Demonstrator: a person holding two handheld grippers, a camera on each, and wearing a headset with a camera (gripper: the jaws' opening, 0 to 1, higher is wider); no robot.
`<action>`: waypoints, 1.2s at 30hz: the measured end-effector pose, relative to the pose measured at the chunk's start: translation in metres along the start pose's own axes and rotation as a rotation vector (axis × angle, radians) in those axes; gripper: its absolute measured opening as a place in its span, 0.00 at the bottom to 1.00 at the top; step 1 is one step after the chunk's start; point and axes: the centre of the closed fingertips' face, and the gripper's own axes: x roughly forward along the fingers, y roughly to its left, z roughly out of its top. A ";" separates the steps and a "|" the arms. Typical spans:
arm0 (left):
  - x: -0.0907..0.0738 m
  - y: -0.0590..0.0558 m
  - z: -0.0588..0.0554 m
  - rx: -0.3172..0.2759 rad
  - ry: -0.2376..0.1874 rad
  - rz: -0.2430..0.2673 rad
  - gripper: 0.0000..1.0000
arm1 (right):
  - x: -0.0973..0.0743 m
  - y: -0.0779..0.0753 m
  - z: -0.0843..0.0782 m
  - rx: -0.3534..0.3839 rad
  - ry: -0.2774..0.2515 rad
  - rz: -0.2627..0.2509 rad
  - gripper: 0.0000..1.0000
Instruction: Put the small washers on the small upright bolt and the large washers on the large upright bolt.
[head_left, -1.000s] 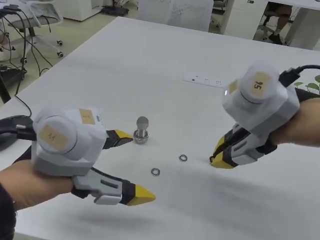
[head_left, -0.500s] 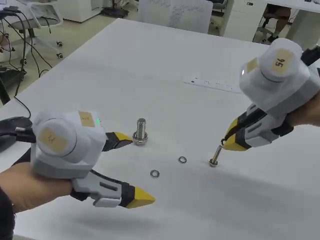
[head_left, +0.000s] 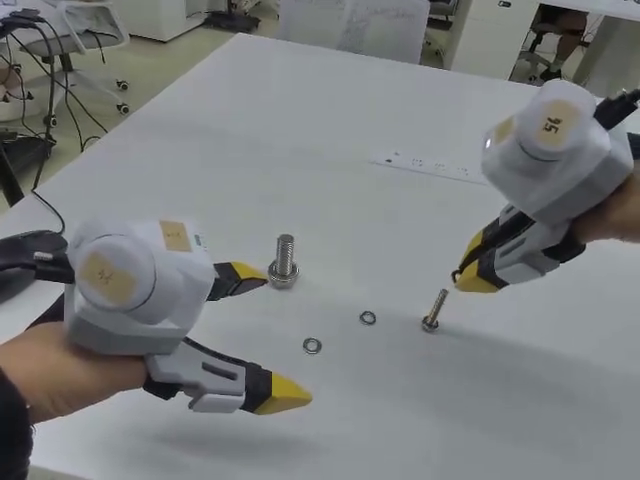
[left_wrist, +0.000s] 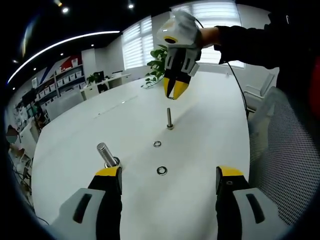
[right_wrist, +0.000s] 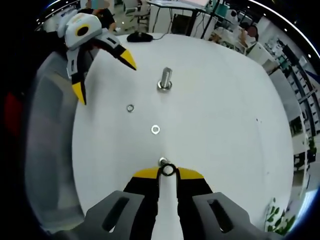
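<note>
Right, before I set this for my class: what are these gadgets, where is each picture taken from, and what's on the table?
No robot: a person holds a yellow-tipped two-jaw gripper in each hand. The head view comes from a headset camera looking down at the white table. Each round picture comes from a camera on one gripper, looking along its jaws. On the table stand a large bolt and a small bolt, with a washer and a second washer between them. The left gripper is open, holding nothing. The right gripper is shut just above the small bolt; the tiny ring between its tips may be a washer.
</note>
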 end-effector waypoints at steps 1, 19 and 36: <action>0.000 0.000 0.000 0.000 0.001 0.001 0.76 | 0.001 0.000 0.000 0.001 0.001 0.004 0.13; 0.002 0.002 -0.001 -0.011 -0.001 0.007 0.76 | 0.021 -0.005 -0.004 -0.022 0.045 0.051 0.13; 0.000 0.002 -0.003 -0.015 0.003 0.012 0.76 | 0.034 0.002 -0.008 -0.021 0.070 0.085 0.13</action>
